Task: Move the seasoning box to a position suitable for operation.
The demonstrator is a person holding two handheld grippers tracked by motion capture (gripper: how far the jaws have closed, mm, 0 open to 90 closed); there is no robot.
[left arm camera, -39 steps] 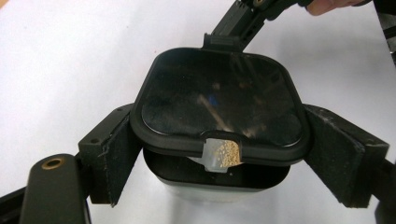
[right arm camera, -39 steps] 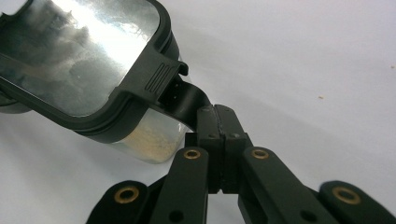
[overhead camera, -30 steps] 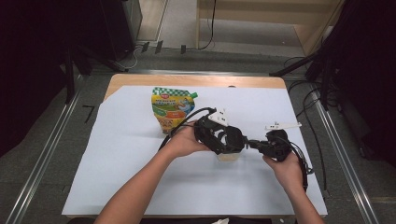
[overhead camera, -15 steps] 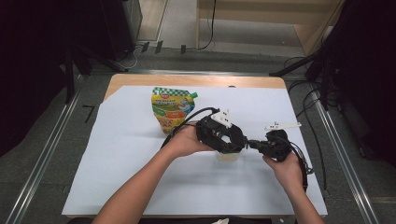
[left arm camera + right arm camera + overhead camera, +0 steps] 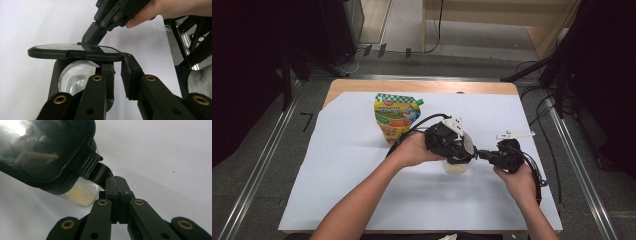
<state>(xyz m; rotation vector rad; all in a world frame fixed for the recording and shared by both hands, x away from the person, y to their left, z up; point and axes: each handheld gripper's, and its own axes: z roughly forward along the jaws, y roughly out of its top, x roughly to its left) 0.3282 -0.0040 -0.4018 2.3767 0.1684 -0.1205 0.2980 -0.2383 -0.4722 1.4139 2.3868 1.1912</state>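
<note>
On the bench point(image 5: 337, 175), covered in white paper, a pouch point(image 5: 395, 117) is lying at the left, behind the hands and untouched. Just right of it the left gripper point(image 5: 455, 156) is being held over a small clear jar point(image 5: 455, 167) with pale powder at its bottom. In the left gripper view its jaws have just been closing and are now nearly together under the jar's black lid point(image 5: 75, 51), with a narrow gap showing between them — whether the pads are pressing on anything cannot be told. The lid is being held level above the glass. Farther right, the right gripper point(image 5: 484, 154) is reaching in from the side; in the right gripper view its jaws are being kept clamped together on the lid's black latch tab point(image 5: 100, 173) — the ribbed clasp point(image 5: 90, 162) sits just above the grip.
</note>
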